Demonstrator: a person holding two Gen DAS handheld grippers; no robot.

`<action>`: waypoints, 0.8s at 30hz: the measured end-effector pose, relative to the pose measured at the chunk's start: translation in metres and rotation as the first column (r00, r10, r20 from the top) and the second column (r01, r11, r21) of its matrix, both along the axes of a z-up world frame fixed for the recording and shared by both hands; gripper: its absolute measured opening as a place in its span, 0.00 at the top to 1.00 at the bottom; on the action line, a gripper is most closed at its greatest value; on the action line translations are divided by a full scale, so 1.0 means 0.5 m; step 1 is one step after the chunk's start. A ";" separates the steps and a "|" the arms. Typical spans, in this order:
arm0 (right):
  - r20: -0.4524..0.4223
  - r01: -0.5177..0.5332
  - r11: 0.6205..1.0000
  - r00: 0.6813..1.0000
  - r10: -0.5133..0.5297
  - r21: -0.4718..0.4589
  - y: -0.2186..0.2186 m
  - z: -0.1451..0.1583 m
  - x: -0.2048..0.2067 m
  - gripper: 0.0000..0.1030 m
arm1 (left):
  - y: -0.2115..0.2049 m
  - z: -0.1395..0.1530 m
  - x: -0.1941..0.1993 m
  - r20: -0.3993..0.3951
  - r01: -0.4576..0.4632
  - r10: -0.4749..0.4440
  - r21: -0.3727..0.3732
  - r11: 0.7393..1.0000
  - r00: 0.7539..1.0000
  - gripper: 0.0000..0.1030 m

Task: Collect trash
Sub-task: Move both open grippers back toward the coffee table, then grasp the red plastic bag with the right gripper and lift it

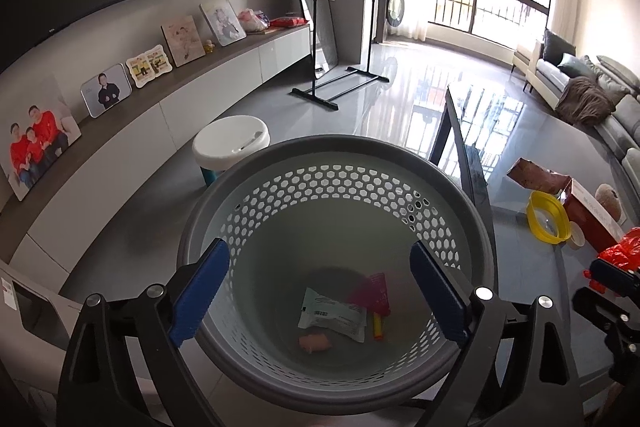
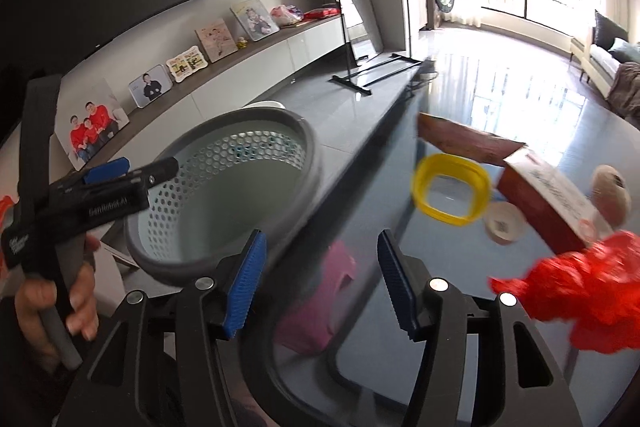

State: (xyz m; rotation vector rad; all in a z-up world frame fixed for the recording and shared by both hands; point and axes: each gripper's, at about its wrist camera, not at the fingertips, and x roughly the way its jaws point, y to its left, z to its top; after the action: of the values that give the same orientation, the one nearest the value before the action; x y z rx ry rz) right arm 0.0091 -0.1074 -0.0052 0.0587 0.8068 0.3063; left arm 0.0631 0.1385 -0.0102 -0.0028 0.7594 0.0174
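Glass table (image 2: 500, 99) beneath right gripper (image 2: 320, 279), jaws apart, empty; red wrapper (image 2: 580, 291) just right of it. Left gripper (image 1: 320, 291) spread wide, empty, above basket (image 1: 280, 155) holding wrappers (image 1: 332, 319).

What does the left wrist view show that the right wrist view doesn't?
Only the left wrist view: the basket's bottom, holding a white packet, a pink wrapper and a small orange piece.
Only the right wrist view: a hand gripping the left tongs, and a pink stool seen through the glass table.
Both: the grey basket, yellow ring, red bag.
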 end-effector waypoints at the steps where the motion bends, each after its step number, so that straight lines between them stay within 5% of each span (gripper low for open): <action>1: 0.010 0.020 1.000 1.000 -0.019 -0.006 -0.019 0.008 -0.015 0.45 | -0.004 0.000 -0.001 0.001 0.002 -0.002 0.002 1.000 1.000 0.13; 13: 0.126 0.231 0.971 0.967 -0.222 -0.062 -0.230 0.062 -0.134 0.38 | -0.099 0.010 -0.014 0.016 0.073 -0.073 0.003 0.997 0.997 0.11; 24: 0.115 0.308 0.946 0.948 -0.297 -0.104 -0.331 0.047 -0.108 0.34 | -0.202 0.010 -0.021 0.022 0.149 -0.149 0.019 0.989 0.989 0.08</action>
State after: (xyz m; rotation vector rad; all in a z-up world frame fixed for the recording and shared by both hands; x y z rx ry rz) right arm -0.0450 -0.2729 0.0183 0.0526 0.7049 -0.0316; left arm 0.0526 0.0374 -0.0050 0.0703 0.7340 -0.1182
